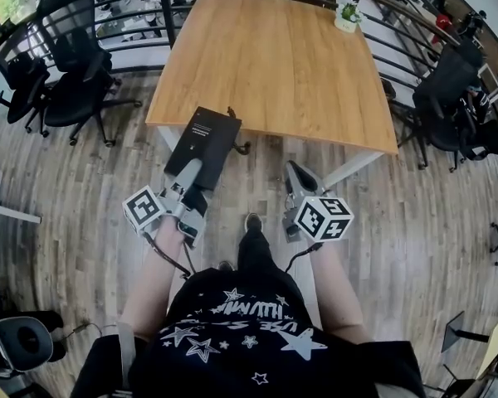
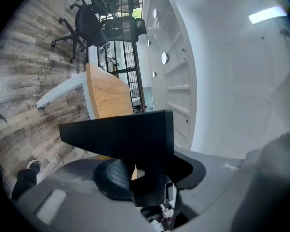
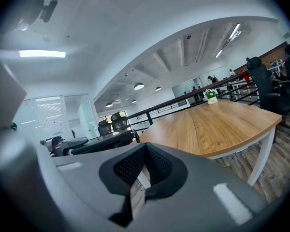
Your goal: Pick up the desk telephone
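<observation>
Head view: left hand-held gripper (image 1: pixel 192 171) is clamped on the desk telephone (image 1: pixel 203 139), left of centre frame at the near corner of the surface (image 1: pixel 274 65).
Imo keep that pinch firm and level. It's a flat black slab held by one edge, cord (image 1: pixel 243 147) dangling, so it could tip. Right hand-held gripper (image 1: pixel 297 172) is closed on nothing.

Left gripper (image 1: pixel 191 175), on bare left forearm (image 1: pixel 153 282): level, extended forward, marker cube (image 1: pixel 144 208) on the outer side, jaws partly apart and clamped on the near edge of the desk telephone (image 1: pixel 204 139). Right gripper (image 1: pixel 298 175), on bare right forearm (image 1: pixel 342 293): tipped slightly downward, marker cube (image 1: pixel 325 218) uppermost, jaws drawn together at the tips, nothing between. Both held side by side ahead of the torso (image 1: pixel 232 330), apart and not touching.
</observation>
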A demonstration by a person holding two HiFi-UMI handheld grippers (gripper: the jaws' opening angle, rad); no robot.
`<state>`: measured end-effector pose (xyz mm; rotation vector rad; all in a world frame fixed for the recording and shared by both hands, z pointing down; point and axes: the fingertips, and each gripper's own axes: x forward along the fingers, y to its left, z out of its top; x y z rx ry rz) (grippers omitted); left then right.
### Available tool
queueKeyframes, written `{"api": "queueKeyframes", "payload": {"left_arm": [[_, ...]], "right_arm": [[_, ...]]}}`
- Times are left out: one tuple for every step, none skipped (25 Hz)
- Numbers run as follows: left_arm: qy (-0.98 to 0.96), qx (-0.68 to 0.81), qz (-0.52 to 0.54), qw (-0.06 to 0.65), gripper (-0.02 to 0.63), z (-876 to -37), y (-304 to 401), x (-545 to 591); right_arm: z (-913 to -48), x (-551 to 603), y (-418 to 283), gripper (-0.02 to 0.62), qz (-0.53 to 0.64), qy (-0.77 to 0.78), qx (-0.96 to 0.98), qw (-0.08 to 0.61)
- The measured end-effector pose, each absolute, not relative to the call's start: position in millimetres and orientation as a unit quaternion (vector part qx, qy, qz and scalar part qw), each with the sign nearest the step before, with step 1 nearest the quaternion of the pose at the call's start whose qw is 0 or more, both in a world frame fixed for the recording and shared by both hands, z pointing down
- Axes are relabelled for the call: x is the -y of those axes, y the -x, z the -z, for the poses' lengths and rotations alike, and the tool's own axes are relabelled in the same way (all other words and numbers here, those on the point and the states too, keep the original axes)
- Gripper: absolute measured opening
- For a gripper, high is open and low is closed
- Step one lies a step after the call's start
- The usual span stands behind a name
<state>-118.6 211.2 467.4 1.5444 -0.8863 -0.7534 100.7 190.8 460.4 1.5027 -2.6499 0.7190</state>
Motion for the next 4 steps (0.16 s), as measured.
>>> {"api": "queueKeyframes", "payload": {"left_arm": [[-0.659,0.379,0.319,0.566,0.19,-468.8,119.1,-215.4],[-0.661,0.38,0.316,0.565,0.19,-470.3,119.9,-220.1],[-0.662,0.381,0.314,0.564,0.19,-471.8,120.7,-224.9],[-0.663,0.382,0.312,0.562,0.19,-473.3,121.6,-229.7]], "right_arm": [[-461.4,-194.7,-100.1,0.0,-0.229,-0.48,0.847,0.006],[-462.6,-199.0,-99.4,0.0,-0.229,-0.479,0.847,0.006],[-463.8,-203.3,-98.5,0.0,-0.229,-0.479,0.848,0.006],[-464.9,-207.7,-97.6,0.0,-0.228,-0.479,0.848,0.006]]}}
